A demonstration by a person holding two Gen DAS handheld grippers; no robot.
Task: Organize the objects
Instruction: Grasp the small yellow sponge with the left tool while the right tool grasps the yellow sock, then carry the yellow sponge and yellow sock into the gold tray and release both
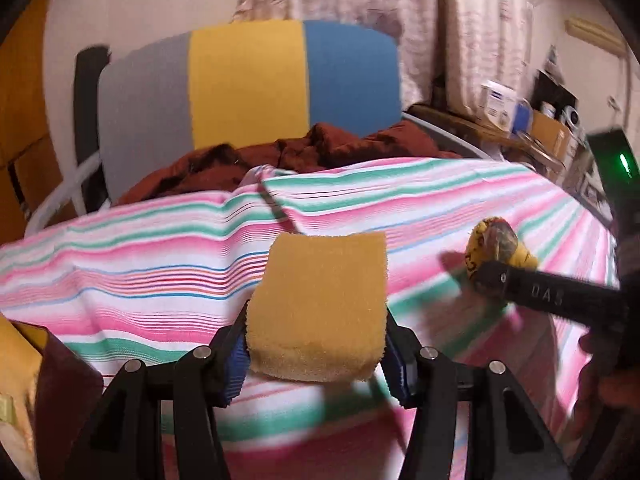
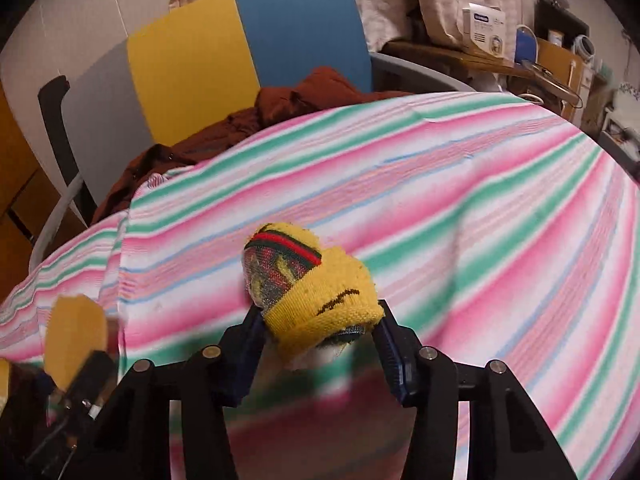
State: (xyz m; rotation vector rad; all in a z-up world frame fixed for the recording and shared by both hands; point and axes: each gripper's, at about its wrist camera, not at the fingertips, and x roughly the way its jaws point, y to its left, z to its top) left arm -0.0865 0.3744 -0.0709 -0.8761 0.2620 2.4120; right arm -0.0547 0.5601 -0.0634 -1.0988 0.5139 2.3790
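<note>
A yellow-orange sponge block (image 1: 320,300) sits between the blue pads of my left gripper (image 1: 316,344), which is shut on it above the striped cloth. The same sponge (image 2: 76,332) shows blurred at the lower left of the right wrist view. A rolled yellow knitted sock (image 2: 320,292) with a red and green band is pinched between the pads of my right gripper (image 2: 320,332), just over the cloth. In the left wrist view that sock (image 1: 496,244) appears at the right, at the tip of the right gripper's black finger (image 1: 548,296).
A pink, green and white striped cloth (image 2: 440,200) covers the surface below both grippers. Behind it stands a chair with a grey, yellow and blue back (image 1: 248,80), a crumpled brown garment (image 1: 320,148) on its seat. A cluttered shelf with boxes (image 1: 504,108) stands far right.
</note>
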